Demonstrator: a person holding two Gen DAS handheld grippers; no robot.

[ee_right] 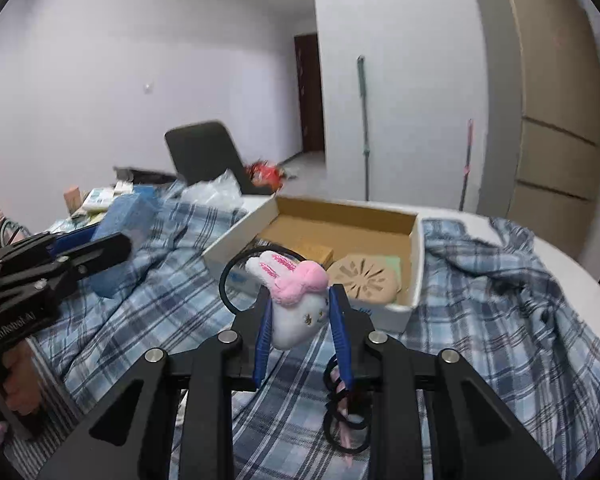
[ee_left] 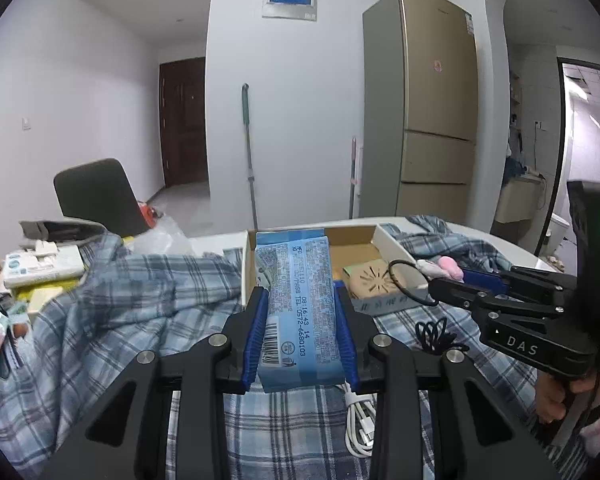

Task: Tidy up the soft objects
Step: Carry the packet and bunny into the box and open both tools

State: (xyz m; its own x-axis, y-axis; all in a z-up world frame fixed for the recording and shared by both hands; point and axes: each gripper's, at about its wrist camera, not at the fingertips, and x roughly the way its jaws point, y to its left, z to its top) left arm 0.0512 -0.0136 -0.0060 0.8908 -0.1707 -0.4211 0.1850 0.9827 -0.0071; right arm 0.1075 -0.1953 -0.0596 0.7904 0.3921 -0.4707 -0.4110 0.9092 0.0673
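At the far left of the bench, small packets and boxes lie in a loose pile, not yet sorted. Next to them a blue checked shirt covers most of the surface. In the middle, the left gripper is closed on a light blue tissue pack, held just in front of the open cardboard box. This box already contains a round tan piece and a flat brown item (I cannot tell what they are). To the right, the right gripper is clamped on a plush bunny with a black elastic loop, raised near the box's front wall. Black hair ties and a white cable remain on the shirt. I judge the work only partly done: both held things must go in, the rest follows.
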